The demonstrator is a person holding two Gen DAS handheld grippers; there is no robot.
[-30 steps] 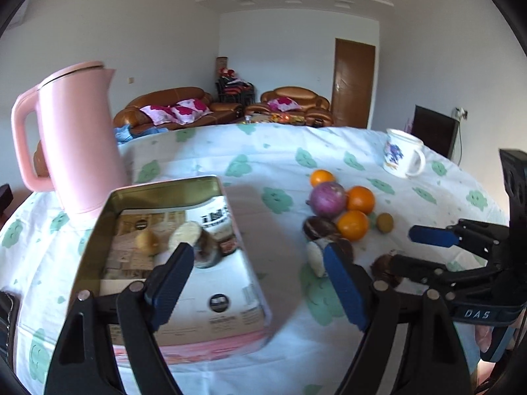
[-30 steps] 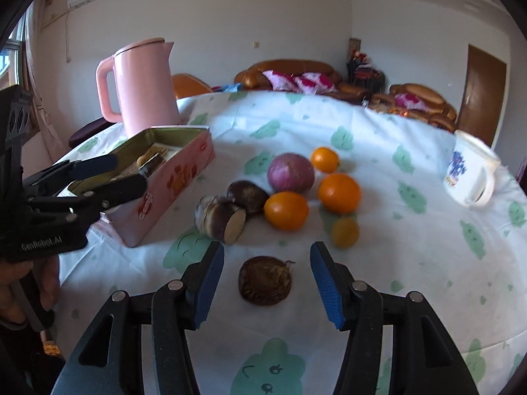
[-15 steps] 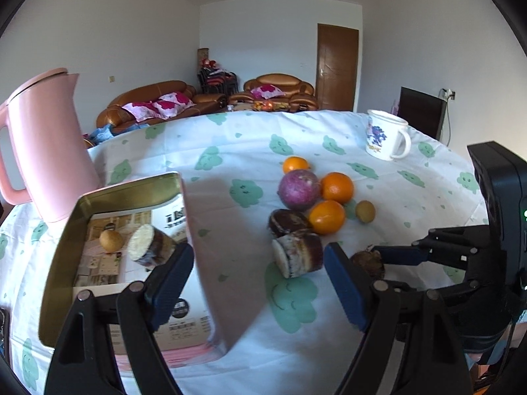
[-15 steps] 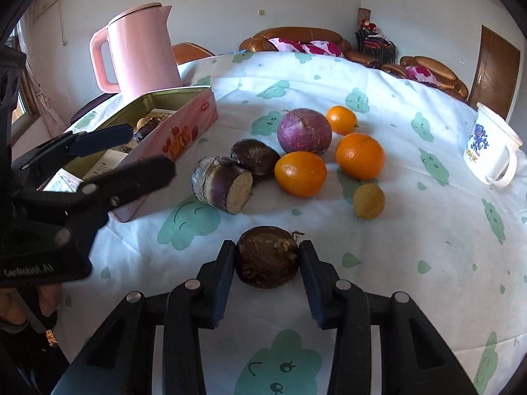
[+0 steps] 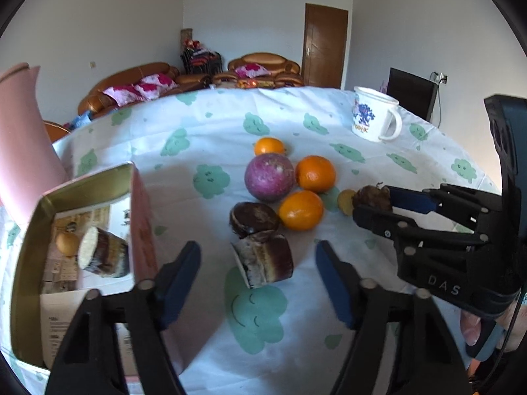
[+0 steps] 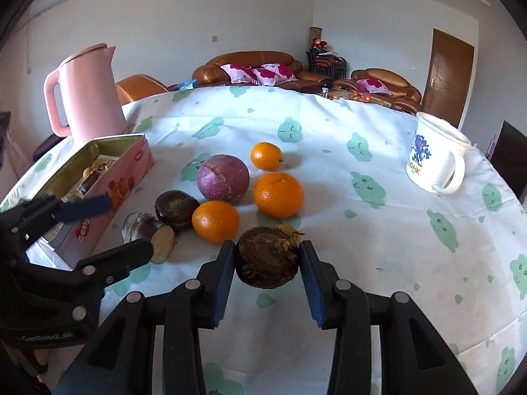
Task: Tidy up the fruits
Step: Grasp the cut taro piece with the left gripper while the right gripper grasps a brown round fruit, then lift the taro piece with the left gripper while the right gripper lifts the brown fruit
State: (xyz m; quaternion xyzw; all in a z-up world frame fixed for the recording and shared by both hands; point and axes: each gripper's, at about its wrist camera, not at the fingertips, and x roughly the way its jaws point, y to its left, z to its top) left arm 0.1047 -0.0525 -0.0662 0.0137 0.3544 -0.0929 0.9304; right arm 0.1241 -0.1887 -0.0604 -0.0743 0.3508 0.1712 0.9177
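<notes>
Right gripper [image 6: 267, 271]: clamped on a round brown root [image 6: 267, 256], one blue pad pressed on each side; the root looks lifted a little off the tabletop [image 6: 378, 230]
Brown root: dark, rough and flaky skin, with dry scraps at its top; in the left view it shows at the far right [image 5: 371, 197], pinched at the gripper's tips
Left gripper [image 5: 258, 275]: fingers spread wide apart, holding nothing, hovering over the cut root piece [image 5: 265, 260]
Cut root piece: short brown cylinder lying on its side, pale cut face, striped skin; it lies just near of a dark round fruit [image 5: 253, 216] and seems to touch it
Purple fruit [image 6: 223, 177]: large, round, reddish purple with pale streaks, in the middle of the cluster
Oranges: three, bright and smooth; a small one [image 6: 266, 156] at the far side, a large one [image 6: 278, 194] right of the purple fruit, a third [image 6: 215, 220] nearer, touching the dark round fruit
Small yellow fruit [image 5: 346, 200]: just beside the held root, mostly hidden in the right view
Tin box [image 6: 128, 177]: pink, open, gold inside, at the left; it holds a cut root piece [image 5: 102, 256] and a small yellow fruit [image 5: 67, 243]
Pink kettle [image 6: 87, 93]: upright, far left, behind the tin
Mug [image 6: 434, 161]: white with a blue print, far right
</notes>
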